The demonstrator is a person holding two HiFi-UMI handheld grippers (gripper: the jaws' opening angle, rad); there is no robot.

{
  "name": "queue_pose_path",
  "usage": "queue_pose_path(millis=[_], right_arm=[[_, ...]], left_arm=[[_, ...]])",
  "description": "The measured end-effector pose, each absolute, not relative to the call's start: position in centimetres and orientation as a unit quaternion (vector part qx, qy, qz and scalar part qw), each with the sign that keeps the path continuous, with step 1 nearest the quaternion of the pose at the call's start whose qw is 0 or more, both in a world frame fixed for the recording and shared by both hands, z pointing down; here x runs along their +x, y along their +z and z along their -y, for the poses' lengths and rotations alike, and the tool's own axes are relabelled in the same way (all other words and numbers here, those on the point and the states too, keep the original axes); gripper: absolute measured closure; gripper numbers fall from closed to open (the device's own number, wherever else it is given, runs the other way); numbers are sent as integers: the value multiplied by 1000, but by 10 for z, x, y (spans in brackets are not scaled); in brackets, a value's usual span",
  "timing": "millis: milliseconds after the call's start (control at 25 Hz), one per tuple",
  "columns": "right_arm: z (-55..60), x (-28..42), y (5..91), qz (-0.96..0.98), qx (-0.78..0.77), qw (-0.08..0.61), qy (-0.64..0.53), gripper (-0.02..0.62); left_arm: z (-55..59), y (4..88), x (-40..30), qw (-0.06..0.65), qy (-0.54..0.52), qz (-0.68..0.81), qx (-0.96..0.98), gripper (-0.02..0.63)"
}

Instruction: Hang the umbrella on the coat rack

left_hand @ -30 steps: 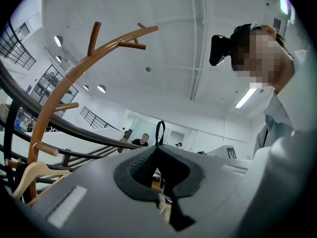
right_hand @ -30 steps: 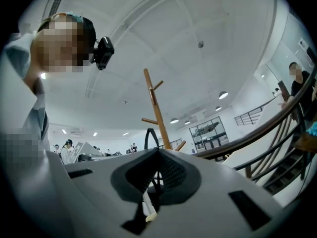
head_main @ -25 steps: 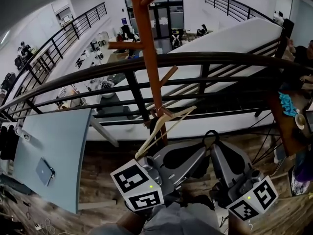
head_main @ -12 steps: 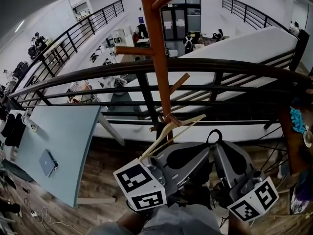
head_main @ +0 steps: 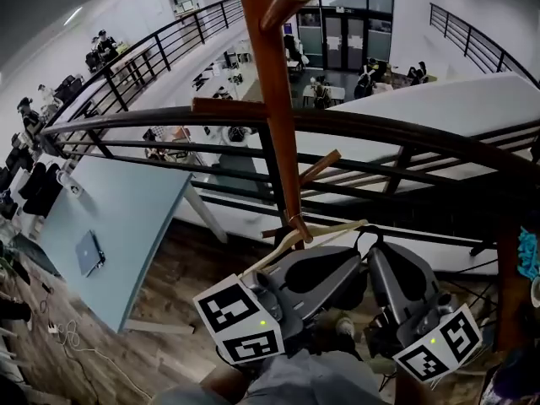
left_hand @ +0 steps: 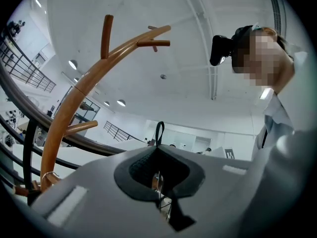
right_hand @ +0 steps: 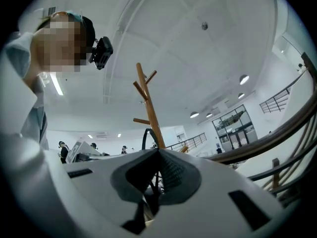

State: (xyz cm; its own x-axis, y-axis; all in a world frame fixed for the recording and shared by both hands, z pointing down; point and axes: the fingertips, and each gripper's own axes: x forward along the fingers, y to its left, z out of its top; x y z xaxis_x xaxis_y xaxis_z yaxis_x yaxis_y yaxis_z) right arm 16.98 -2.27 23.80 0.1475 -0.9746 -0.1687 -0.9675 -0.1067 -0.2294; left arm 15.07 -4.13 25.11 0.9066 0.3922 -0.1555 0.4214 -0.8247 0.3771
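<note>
head view / coat rack: brown wooden pole, upright, pegs angled up; dark railing right behind it
head view / hanger: pale wood, hooked low on the pole, tilted
head view / left gripper, right gripper: low in frame; tips converge just right of the pole's lower end
head view / umbrella loop: black strap, sticks up where the two grippers meet; near the hanger's right end, on no peg; rest of the umbrella hidden under the grippers
head view / tabletop: light blue, left of the rack; small flat device on it
left gripper view / left gripper: jaws pinched together at the tips on the umbrella loop, which pokes out above them; coat rack off to the left, apart
right gripper view / right gripper: jaws closed at the tips, holding the umbrella loop; loop rises just left of the tips; coat rack behind it, not touching
</note>
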Motion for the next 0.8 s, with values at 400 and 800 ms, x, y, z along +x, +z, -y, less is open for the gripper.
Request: queue_pose_path(millis=[400,800], right_arm=[[37,226,238,-703,-696,141,-29,594],[65,258,237,-766,-627,132,-47,594]], left_arm=[[52,250,203,207,-42,-135,968,601],[75,249,230,206,-54,-28,977,601]])
